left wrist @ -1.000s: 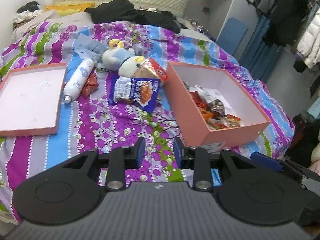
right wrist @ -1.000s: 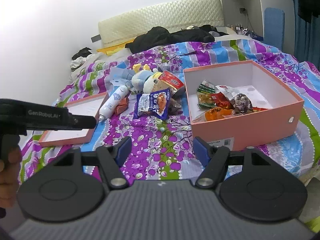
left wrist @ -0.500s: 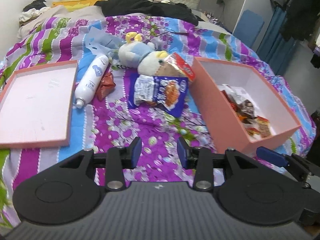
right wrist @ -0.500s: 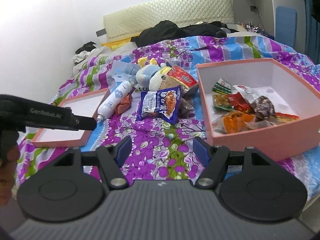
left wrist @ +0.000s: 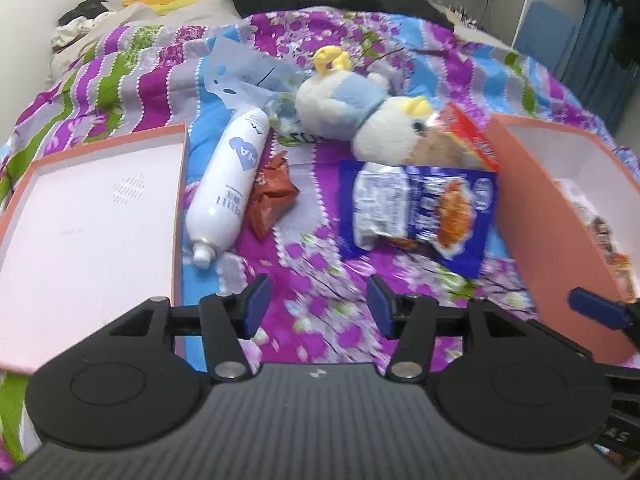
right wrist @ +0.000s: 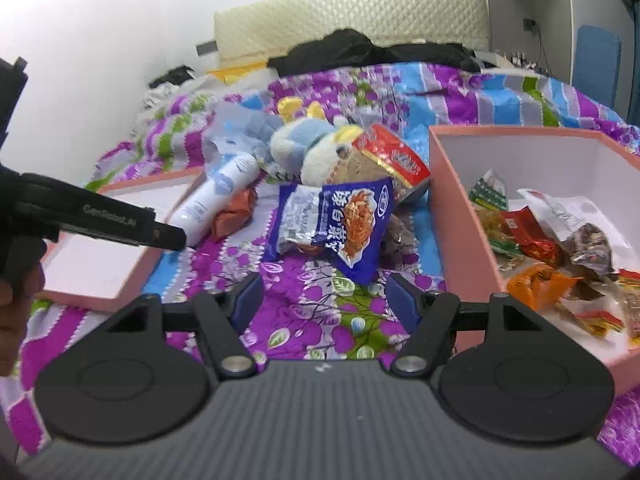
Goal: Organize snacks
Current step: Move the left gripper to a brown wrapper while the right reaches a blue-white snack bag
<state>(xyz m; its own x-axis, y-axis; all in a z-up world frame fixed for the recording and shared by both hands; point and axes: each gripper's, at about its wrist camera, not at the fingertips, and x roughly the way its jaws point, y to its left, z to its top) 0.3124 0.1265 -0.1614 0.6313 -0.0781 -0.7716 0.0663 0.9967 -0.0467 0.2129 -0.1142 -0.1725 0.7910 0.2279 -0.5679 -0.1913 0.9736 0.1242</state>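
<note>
- Left claw: jaws spread wide, holding nothing, poised low over the bed.
- Ahead and to the left of the left claw: the shallow pink lid, lying interior-up with nothing in it.
- Just ahead-left of the left claw: a white bottle lying on its side, with a red-brown snack wrapper touching its right flank.
- Straight ahead of both claws: the blue noodle packet, flat on the bed; behind it a plush toy and a red-topped snack bag leaning together.
- Right claw: jaws likewise wide apart and empty, with the blue packet just beyond its tips.
- Ahead and to the right of the right claw: the pink box, already holding a pile of assorted snack packets.
- Progress, as judged: partly done; several snacks are boxed, while the blue packet, the red-topped bag and the red-brown wrapper remain outside.
- Limits of view: a dark item beside the blue packet is mostly covered and unidentifiable; the box's right side is cut off; the left view is motion-blurred near the claw.
</note>
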